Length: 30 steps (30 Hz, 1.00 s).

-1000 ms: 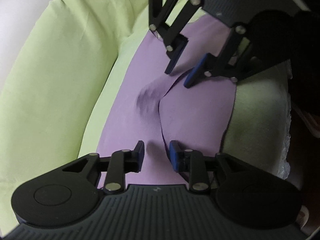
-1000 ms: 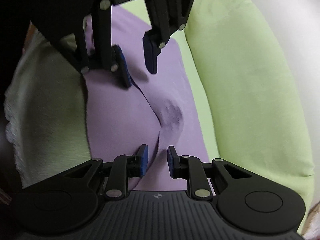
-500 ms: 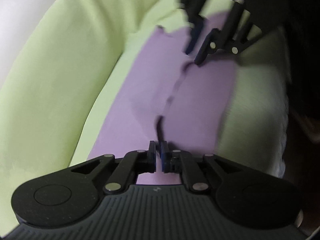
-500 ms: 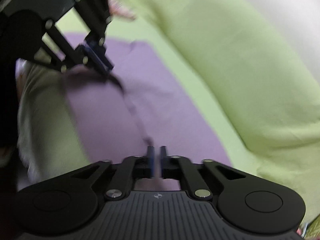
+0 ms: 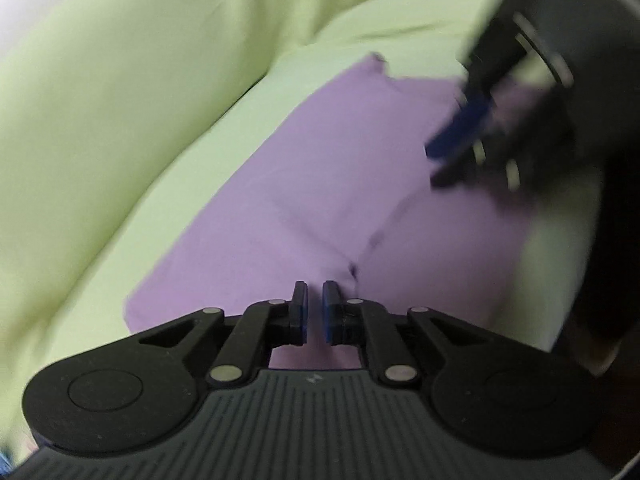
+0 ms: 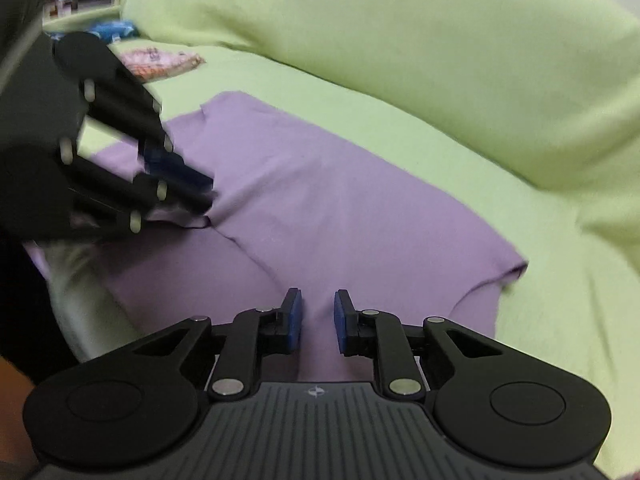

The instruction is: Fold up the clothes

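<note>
Both grippers pinch the edge of the purple garment [image 6: 320, 200] on the green sofa [image 6: 440, 60]: left gripper [image 5: 315, 307] clenched on cloth, right gripper [image 6: 318, 316] grasping a thicker bunch. The fold's lift seems underway; next, carry that edge across evenly.

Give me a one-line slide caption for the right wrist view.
Two tongs, left and right, work a purple garment spread on a light green cover.

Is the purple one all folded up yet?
Not yet. Done: the purple cloth lies flat on the green cover, with one flap laid over so an edge runs down its middle. In hand: the left gripper is shut on that edge; the right gripper sits at its other end, grip unclear. Left: it looks wide, so probably more folds.
</note>
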Tool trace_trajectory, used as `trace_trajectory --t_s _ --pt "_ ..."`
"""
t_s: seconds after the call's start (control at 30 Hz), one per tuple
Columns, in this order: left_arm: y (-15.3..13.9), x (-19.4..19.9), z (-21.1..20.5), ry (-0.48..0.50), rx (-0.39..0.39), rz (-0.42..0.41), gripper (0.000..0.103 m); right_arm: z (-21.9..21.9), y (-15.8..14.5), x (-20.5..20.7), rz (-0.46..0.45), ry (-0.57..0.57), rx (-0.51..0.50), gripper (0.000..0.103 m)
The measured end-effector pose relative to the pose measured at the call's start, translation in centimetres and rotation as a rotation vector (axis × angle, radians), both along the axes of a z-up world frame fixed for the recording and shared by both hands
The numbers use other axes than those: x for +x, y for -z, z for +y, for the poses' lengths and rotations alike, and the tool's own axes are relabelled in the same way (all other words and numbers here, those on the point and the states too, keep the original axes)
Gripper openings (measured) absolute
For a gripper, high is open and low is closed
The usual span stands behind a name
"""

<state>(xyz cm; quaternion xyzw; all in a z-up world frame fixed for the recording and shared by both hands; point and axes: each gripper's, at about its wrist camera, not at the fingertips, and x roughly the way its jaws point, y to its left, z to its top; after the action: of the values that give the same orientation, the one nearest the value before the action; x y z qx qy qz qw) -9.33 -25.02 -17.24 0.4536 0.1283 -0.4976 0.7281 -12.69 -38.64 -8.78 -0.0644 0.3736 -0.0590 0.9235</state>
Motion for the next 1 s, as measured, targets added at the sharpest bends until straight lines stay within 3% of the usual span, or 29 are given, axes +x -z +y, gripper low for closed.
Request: trace_trajectory --t_s 0.1,0.13,0.2,0.27,0.37,0.47,0.53,0.6,0.7,0.8,0.93,1.0 --pt "-0.9 0.2 0.9 -0.003 -0.024 0.017 0.01 -1.0 -0.9 -0.9 0.0 0.009 0.0 0.018" --pt "-1.5 0.7 0.6 -0.025 -0.055 0.029 0.011 -1.7 -1.5 -1.0 -0.022 0.037 0.008 0.018" --pt "-2.6 1.9 -0.2 -0.076 -0.112 0.037 0.021 -3.7 -1.4 0.2 -0.075 0.109 0.015 0.018" --pt "-2.8 3.1 -1.5 -0.127 -0.152 0.021 0.023 -6.2 -1.9 1.8 -0.124 0.194 -0.003 0.018" --pt "-2.5 5.1 -3.0 -0.173 -0.155 0.065 0.023 -9.8 -2.0 3.6 -0.172 0.291 0.05 0.018" --pt "-1.4 6.0 -3.0 -0.2 -0.1 0.107 0.022 -12.1 1.5 5.8 -0.1 0.384 0.126 0.018" --pt "-0.8 5.1 -1.8 -0.173 -0.093 0.096 0.02 -11.6 2.6 5.2 -0.107 0.382 0.17 0.02" --pt "-0.8 4.2 -0.3 -0.163 -0.085 0.091 0.019 -10.0 2.7 4.0 -0.085 0.351 0.12 0.019" --pt "-1.9 3.1 2.3 -0.165 -0.091 0.117 0.021 -8.4 1.8 1.6 -0.088 0.363 0.136 0.02" --pt "-2.3 1.9 3.9 -0.155 -0.101 0.125 0.022 -5.7 0.3 -1.2 -0.096 0.269 0.139 0.019" --pt "-1.2 0.0 4.9 -0.173 -0.079 0.143 0.023 -1.9 -0.5 -4.2 -0.03 0.129 0.119 0.019" --pt "-0.3 -0.9 4.8 -0.197 -0.048 0.147 0.023 -0.1 0.4 -3.7 0.065 0.096 0.065 0.017"
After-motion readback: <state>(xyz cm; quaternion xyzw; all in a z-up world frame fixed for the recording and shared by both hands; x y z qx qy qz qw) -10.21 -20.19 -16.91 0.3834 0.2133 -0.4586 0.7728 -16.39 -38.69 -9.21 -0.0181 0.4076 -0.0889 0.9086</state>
